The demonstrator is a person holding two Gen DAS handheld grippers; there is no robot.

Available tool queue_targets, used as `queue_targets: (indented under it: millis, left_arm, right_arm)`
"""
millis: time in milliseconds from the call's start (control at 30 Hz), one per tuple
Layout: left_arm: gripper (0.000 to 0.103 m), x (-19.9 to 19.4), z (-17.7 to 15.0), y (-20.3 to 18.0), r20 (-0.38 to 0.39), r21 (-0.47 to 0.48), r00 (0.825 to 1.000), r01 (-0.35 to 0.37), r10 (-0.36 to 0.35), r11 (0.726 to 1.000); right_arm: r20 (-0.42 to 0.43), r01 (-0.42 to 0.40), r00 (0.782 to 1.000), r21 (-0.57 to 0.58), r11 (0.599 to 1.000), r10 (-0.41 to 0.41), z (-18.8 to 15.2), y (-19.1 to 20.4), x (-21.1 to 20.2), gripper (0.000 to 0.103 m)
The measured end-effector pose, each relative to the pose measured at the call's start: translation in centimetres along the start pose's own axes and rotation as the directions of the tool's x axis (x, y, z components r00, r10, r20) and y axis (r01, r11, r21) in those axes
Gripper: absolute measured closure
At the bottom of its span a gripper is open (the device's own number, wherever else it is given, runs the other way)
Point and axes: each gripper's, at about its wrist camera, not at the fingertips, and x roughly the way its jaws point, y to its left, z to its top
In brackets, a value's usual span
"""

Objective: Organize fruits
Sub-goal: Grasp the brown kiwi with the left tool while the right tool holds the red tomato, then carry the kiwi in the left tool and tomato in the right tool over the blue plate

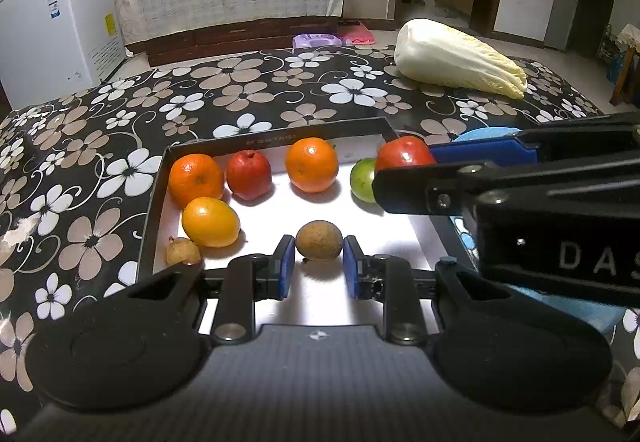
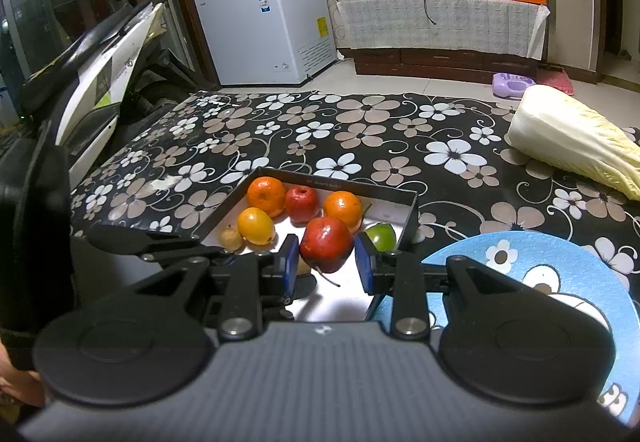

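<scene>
A shallow black-rimmed tray (image 1: 158, 178) with a white floor holds two oranges (image 1: 196, 179), a red apple (image 1: 249, 174), a yellow-orange fruit (image 1: 210, 222), a green fruit (image 1: 362, 178) and two small brown fruits. My left gripper (image 1: 319, 266) is shut on one brown fruit (image 1: 319, 240) over the tray's near part. My right gripper (image 2: 327, 262) is shut on a second red apple (image 2: 326, 244), stem down, above the tray (image 2: 412, 218); it shows in the left wrist view (image 1: 406, 158) too.
A round blue plate (image 2: 560, 274) with a cartoon print lies right of the tray. A napa cabbage (image 2: 576, 140) lies at the far right of the flowered tablecloth (image 2: 360, 130). A white freezer (image 2: 264, 22) and a scooter (image 2: 100, 74) stand beyond the table.
</scene>
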Motion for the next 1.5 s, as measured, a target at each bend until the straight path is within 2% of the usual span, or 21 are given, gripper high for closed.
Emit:
queue_targets:
  millis: [1500]
  left_arm:
    - [0.072,-0.79,0.44,-0.34,0.011,0.015,1.000,0.007,-0.007,1.000]
  right_arm:
    - [0.000,-0.007,1.000,-0.004,1.000,0.007,0.12,0.58,0.14,0.069]
